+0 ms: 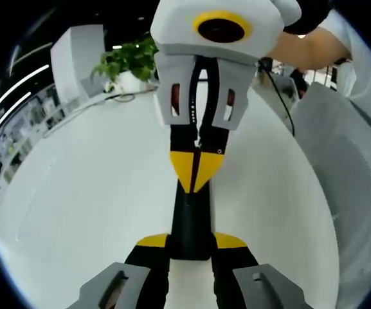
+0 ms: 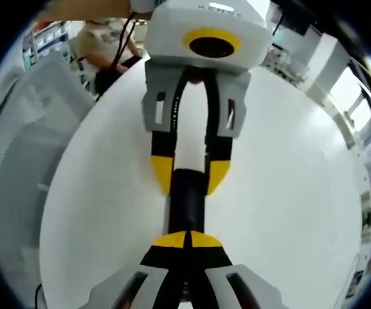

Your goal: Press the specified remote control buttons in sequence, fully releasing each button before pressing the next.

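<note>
Lying flat on the white table [image 1: 76, 193], the black remote control [image 1: 190, 222] is the landmark: the left gripper [image 1: 191, 248] clamps its near end between yellow-tipped jaws. From the remote's far end the right gripper [image 1: 197, 168] comes in with its jaws pinched together, tips touching the remote's top. A potted plant [image 1: 128, 61] stands well beyond the remote.

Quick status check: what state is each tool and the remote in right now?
Remote: flat on the white table, one end gripped.
Left tool: shut on the remote's end.
Right tool: tips together, resting on the remote's top.
Potted plant: upright at the table's far edge.
</note>
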Available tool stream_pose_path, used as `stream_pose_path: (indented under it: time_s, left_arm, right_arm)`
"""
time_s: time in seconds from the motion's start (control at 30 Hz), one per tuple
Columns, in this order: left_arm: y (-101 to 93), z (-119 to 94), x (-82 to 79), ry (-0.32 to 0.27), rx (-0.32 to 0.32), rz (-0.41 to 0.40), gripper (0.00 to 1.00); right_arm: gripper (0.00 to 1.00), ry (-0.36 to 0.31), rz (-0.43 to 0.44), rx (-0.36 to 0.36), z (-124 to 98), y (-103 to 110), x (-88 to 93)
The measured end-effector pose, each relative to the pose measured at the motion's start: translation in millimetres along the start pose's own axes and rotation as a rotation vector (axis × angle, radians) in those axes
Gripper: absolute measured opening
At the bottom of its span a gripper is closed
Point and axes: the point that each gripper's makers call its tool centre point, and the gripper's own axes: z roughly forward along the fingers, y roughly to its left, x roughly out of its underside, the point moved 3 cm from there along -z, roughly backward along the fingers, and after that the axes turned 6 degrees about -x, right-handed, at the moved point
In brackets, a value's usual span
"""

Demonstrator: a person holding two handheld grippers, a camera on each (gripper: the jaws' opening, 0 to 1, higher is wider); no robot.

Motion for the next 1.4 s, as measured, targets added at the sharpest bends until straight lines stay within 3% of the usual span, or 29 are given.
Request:
stream_pose_path:
  time_s: [0.33,1.4]
  left_arm:
    - [-0.3,-0.2,-0.3,0.0,0.001,0.0,0.24]
    - [0.1,-0.3,-1.1,0.012,0.004,0.003,0.24]
  right_arm:
    - [0.0,0.032,-0.007,0.0,0.6,0.4,-1.4]
    - [0.0,0.014,-0.041,0.046,-4.2,-0.2,-3.0]
